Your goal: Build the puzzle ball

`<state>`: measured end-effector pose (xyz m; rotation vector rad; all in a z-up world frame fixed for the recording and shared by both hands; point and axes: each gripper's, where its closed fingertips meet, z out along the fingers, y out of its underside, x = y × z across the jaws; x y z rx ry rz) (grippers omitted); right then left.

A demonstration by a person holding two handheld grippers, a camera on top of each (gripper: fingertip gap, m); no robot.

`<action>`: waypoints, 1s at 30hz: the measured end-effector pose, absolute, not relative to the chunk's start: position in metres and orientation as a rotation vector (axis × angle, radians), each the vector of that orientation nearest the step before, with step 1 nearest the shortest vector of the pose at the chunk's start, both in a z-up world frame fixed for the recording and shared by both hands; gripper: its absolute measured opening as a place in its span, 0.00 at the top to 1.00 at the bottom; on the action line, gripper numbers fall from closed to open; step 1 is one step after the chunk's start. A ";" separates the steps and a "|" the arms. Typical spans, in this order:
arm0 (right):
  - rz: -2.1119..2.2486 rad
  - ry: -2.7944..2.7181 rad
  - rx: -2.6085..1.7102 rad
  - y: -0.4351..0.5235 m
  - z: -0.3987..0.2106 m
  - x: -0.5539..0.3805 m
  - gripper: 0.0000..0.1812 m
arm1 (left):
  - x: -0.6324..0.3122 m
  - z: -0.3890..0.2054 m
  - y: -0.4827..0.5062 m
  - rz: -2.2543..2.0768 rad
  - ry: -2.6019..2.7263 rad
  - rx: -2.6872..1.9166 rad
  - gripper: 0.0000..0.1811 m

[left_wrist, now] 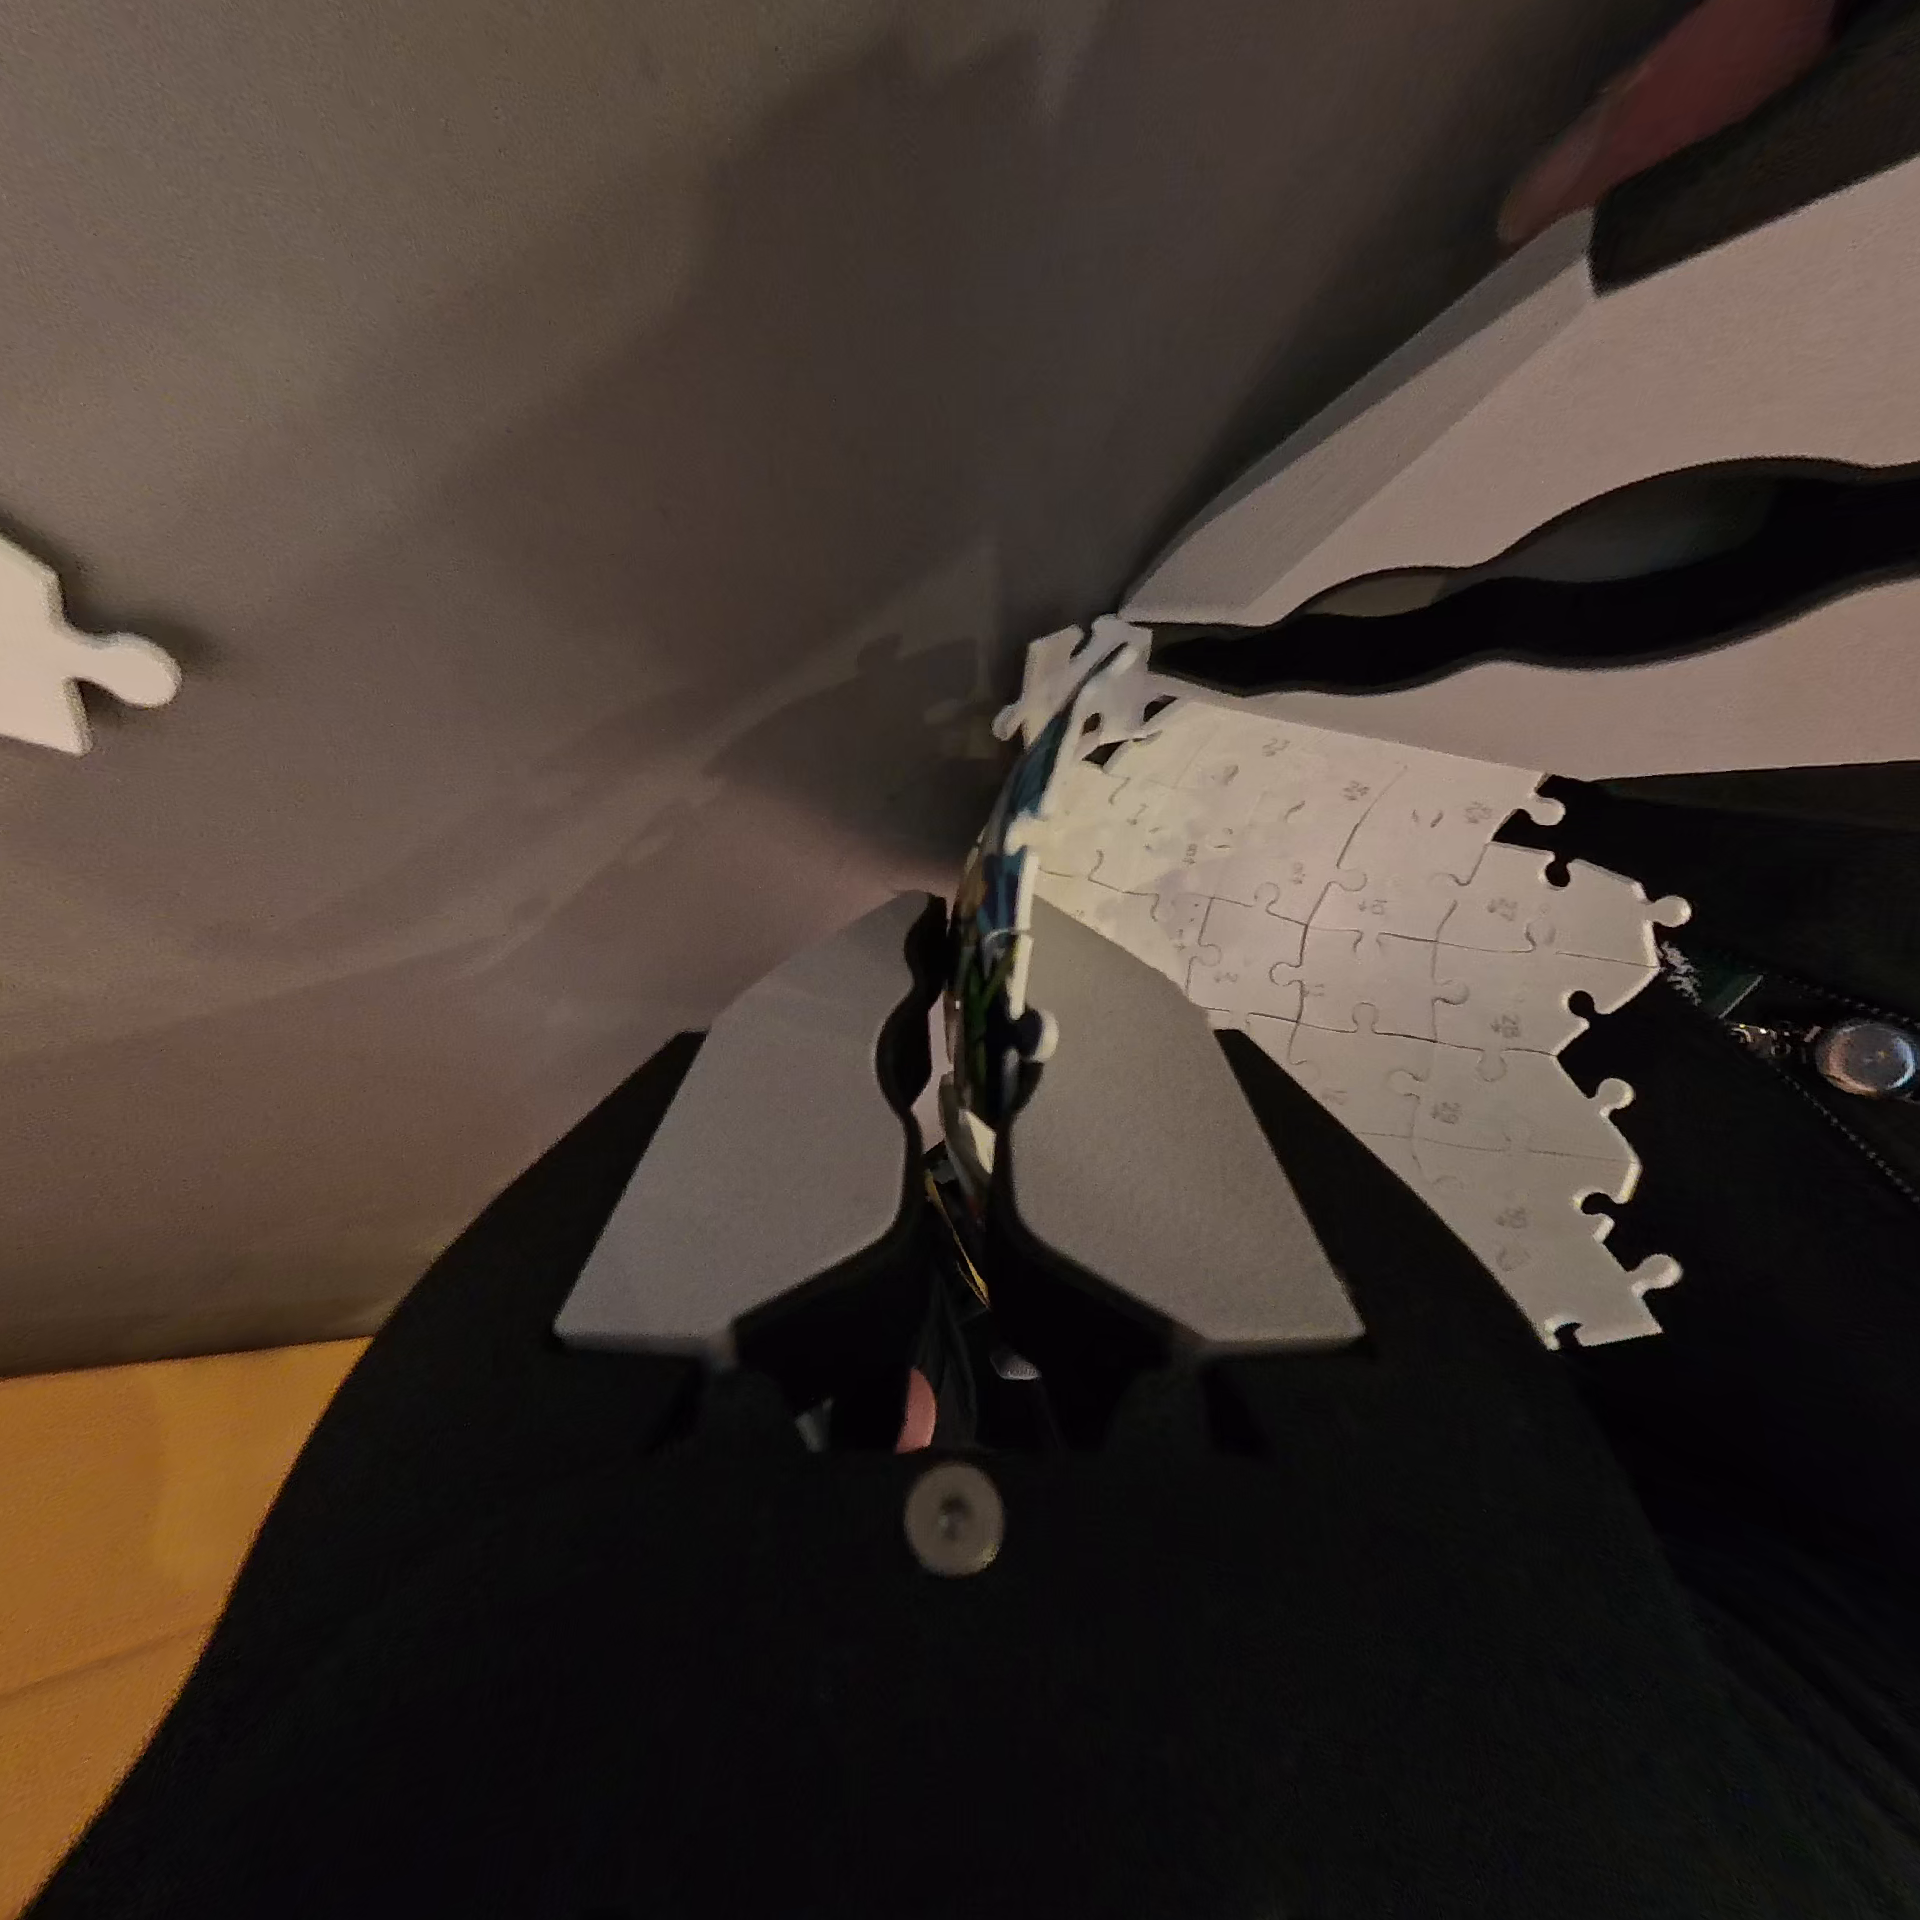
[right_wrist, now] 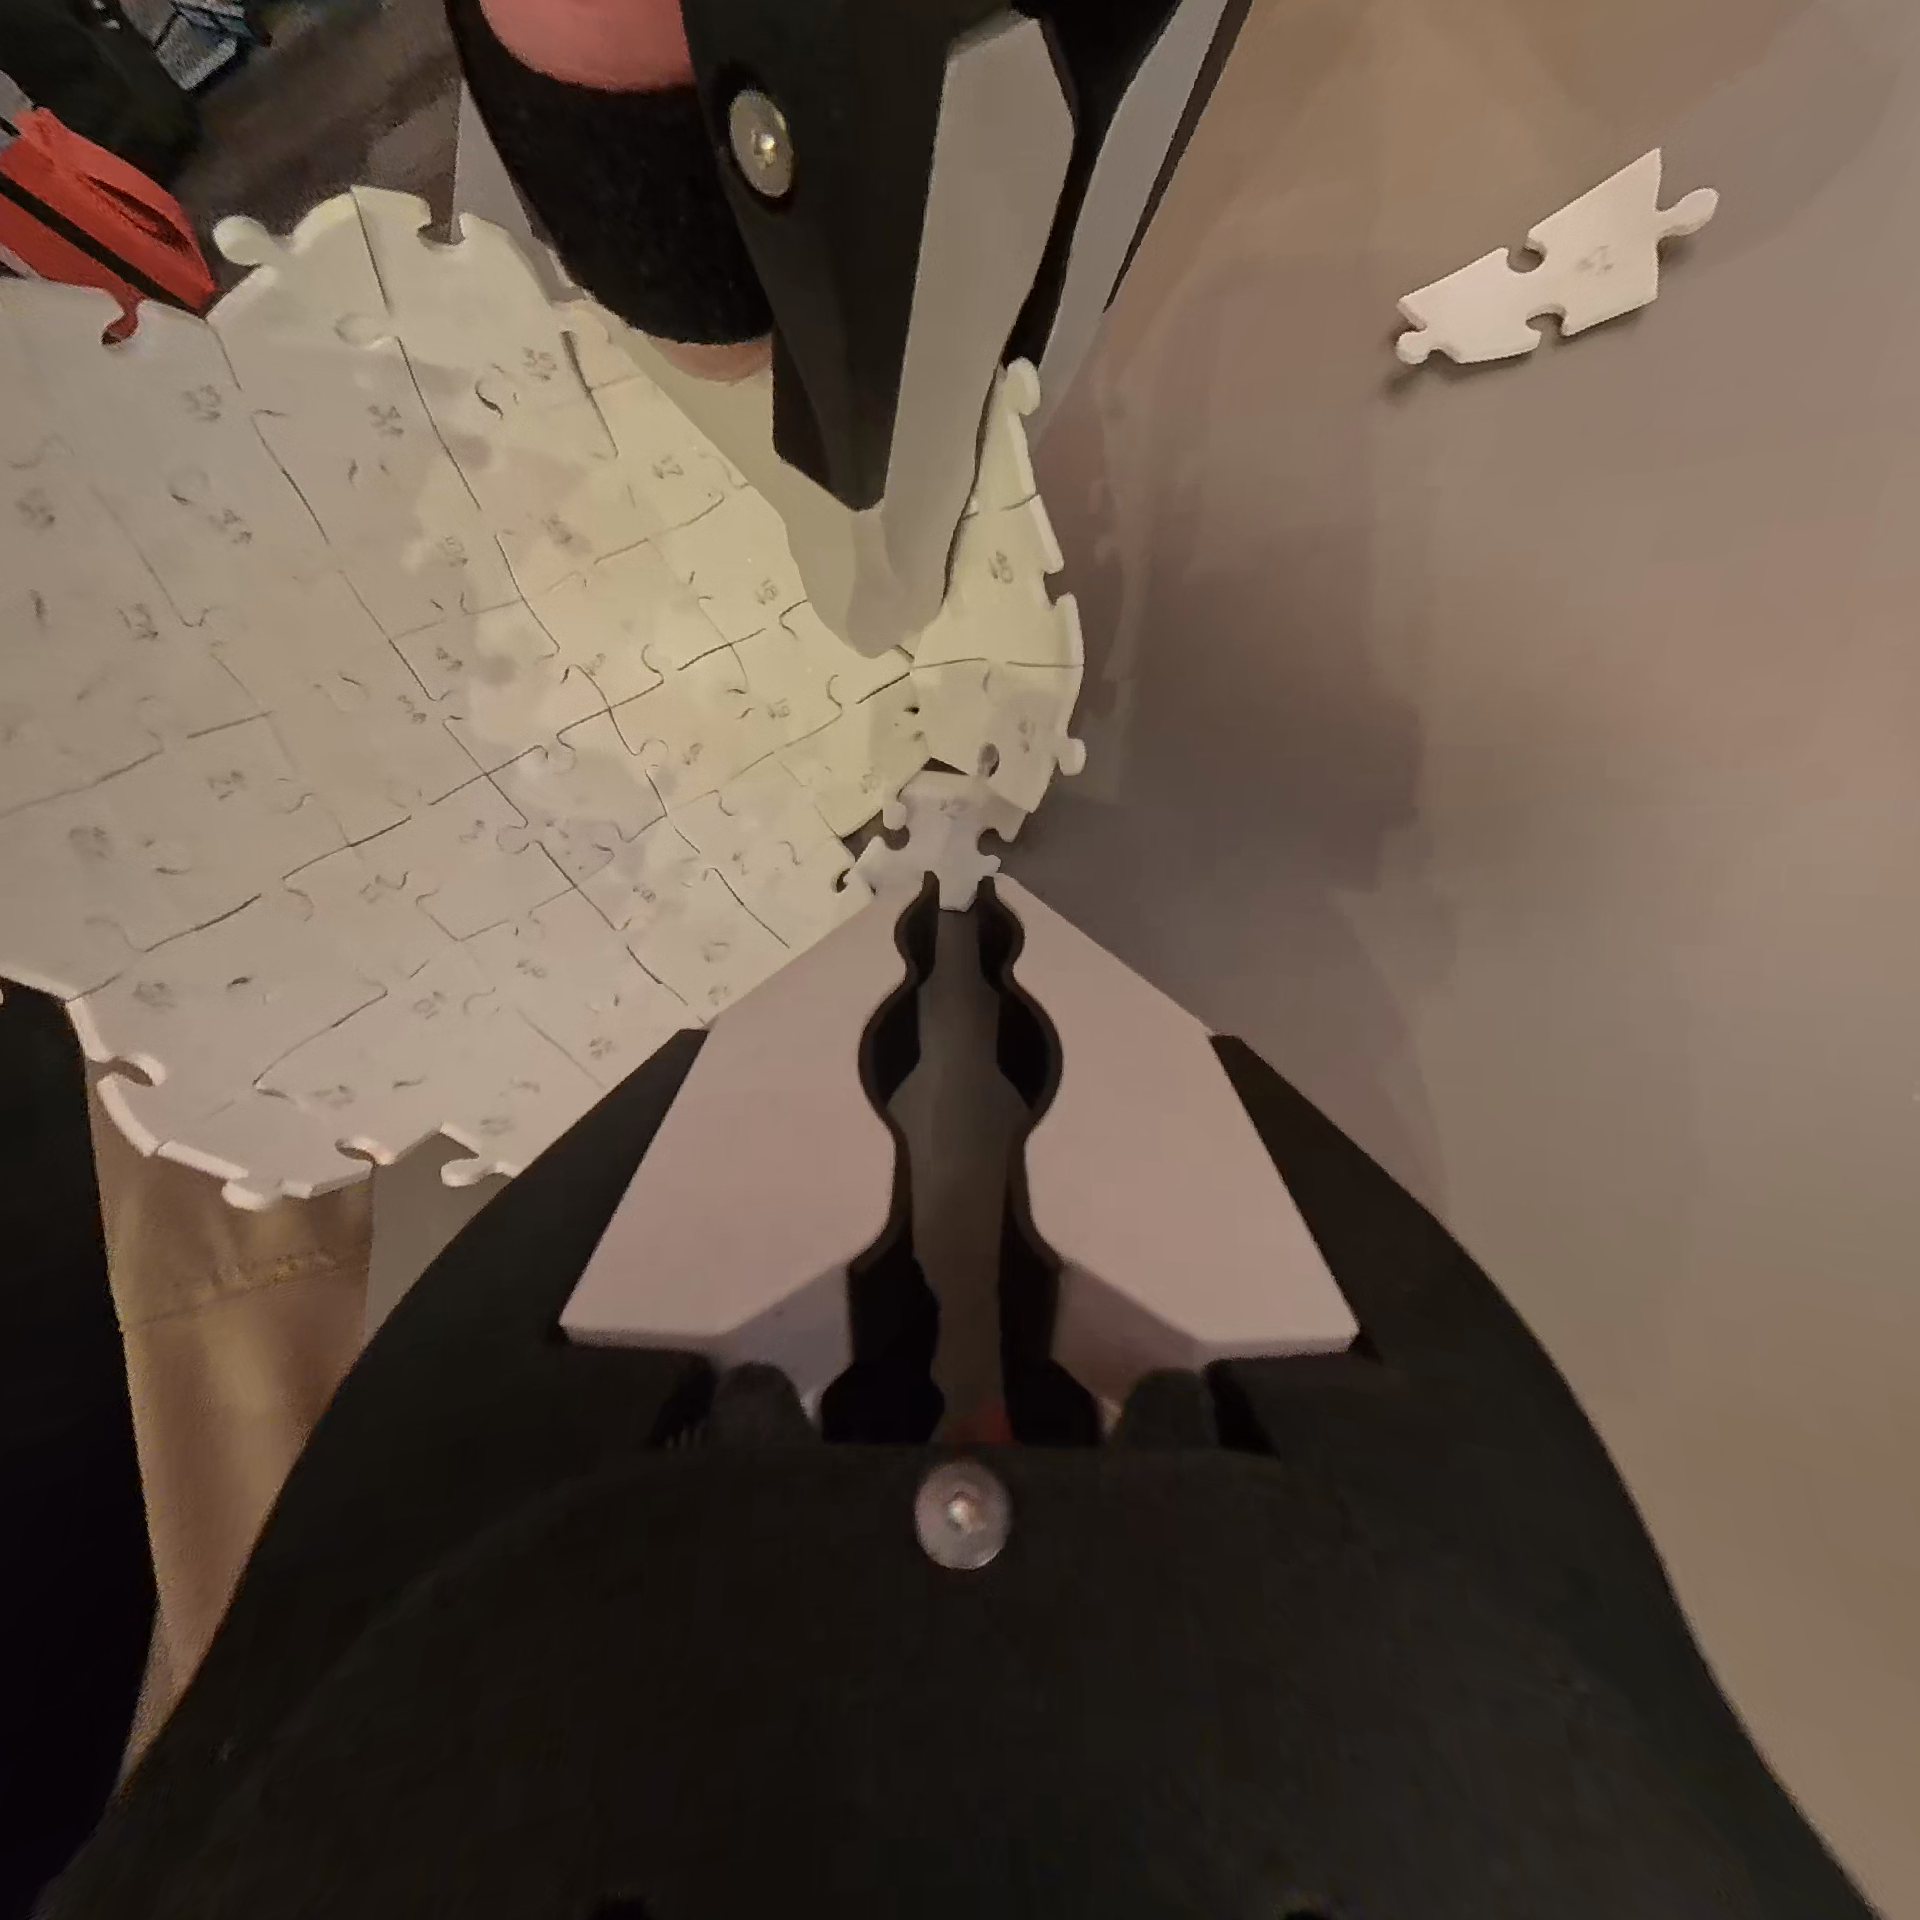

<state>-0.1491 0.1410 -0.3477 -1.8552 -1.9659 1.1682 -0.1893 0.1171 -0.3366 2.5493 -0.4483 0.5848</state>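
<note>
Your left gripper (left_wrist: 961, 997) is clamped on the edge of the curved puzzle shell (left_wrist: 1403, 977), which fills centre right of its view. Your right gripper (right_wrist: 961, 894) pinches a small white piece (right_wrist: 940, 836) by its tab at frame centre, touching the shell's rim. The risk, as I judge it: with so shallow a hold the piece can twist or pop free if you press off-line, and hard pushing may buckle the joined seams. A loose pair of pieces (right_wrist: 1558, 270) lies upper right on the grey table (right_wrist: 1558, 935).
</note>
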 end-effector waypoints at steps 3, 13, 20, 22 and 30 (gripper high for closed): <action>1.188 -1.962 -1.870 0.141 -0.348 -0.148 0.97 | -0.190 -0.337 0.117 0.592 -0.439 2.550 0.97; 1.250 -1.931 -2.012 0.138 -0.347 -0.142 0.98 | -0.188 -0.338 0.118 0.601 -0.453 2.546 0.97; 1.275 -1.908 -1.960 0.144 -0.338 -0.145 0.98 | -0.185 -0.337 0.118 0.606 -0.460 2.554 0.97; 1.271 -1.916 -1.921 0.144 -0.338 -0.148 0.99 | -0.187 -0.336 0.117 0.597 -0.451 2.555 0.97; 1.175 -1.956 -1.887 0.144 -0.349 -0.151 1.00 | -0.190 -0.336 0.112 0.606 -0.437 2.573 0.97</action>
